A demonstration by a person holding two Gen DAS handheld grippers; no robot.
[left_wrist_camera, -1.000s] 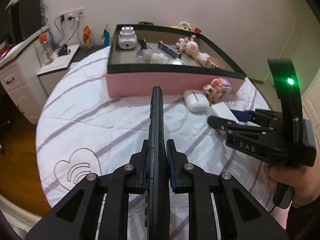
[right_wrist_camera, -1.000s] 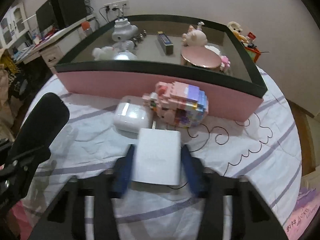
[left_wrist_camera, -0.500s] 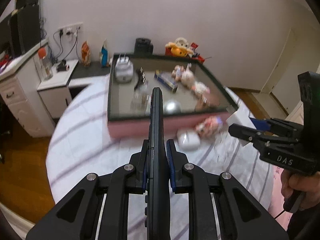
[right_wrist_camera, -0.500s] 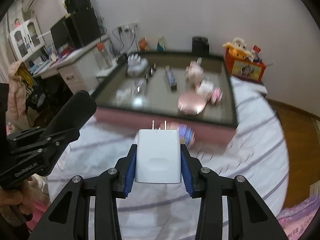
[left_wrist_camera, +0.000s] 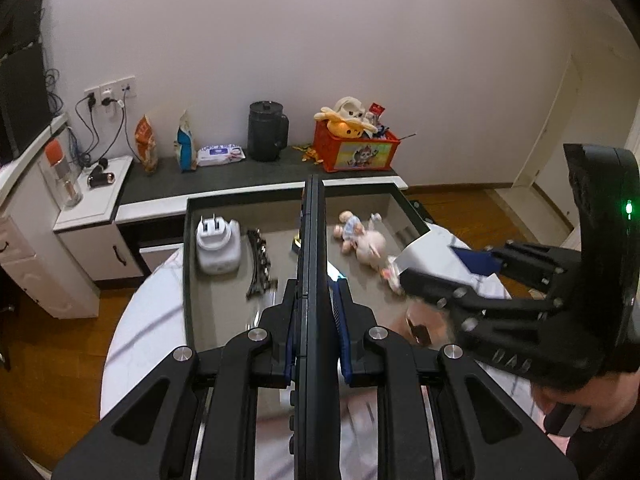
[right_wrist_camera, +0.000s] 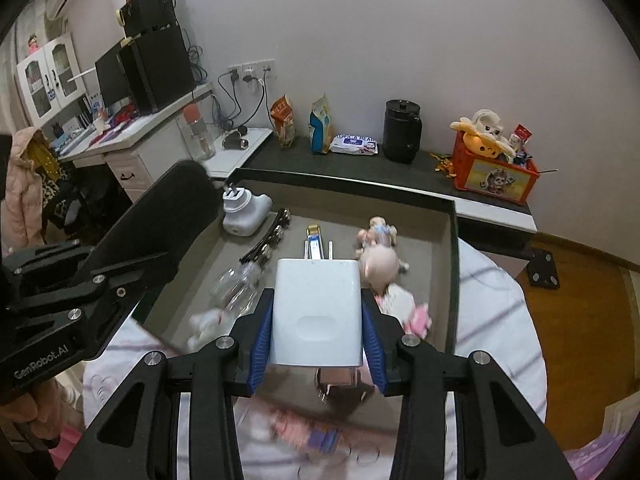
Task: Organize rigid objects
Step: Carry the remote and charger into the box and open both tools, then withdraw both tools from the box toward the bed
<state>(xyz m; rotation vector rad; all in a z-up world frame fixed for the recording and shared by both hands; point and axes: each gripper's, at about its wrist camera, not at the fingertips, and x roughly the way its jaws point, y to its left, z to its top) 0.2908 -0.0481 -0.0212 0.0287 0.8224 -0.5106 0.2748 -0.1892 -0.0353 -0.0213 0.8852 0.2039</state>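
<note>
Several things already lie in the tray (right_wrist_camera: 451, 264): a white plug adapter (right_wrist_camera: 244, 216) at its far left corner, a hair clip (right_wrist_camera: 269, 242), a doll (right_wrist_camera: 378, 256). The right gripper (right_wrist_camera: 318, 320) clamps a white charger (right_wrist_camera: 318, 308) above the tray; the left gripper (left_wrist_camera: 314, 300) clamps a black remote (left_wrist_camera: 313, 248). Both await placing

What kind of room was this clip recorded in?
Most likely a bedroom or a child's room at home: a bed with a printed sheet carries the sorting tray, a red crate of plush toys sits on a low counter, and a desk with a monitor stands alongside.
</note>
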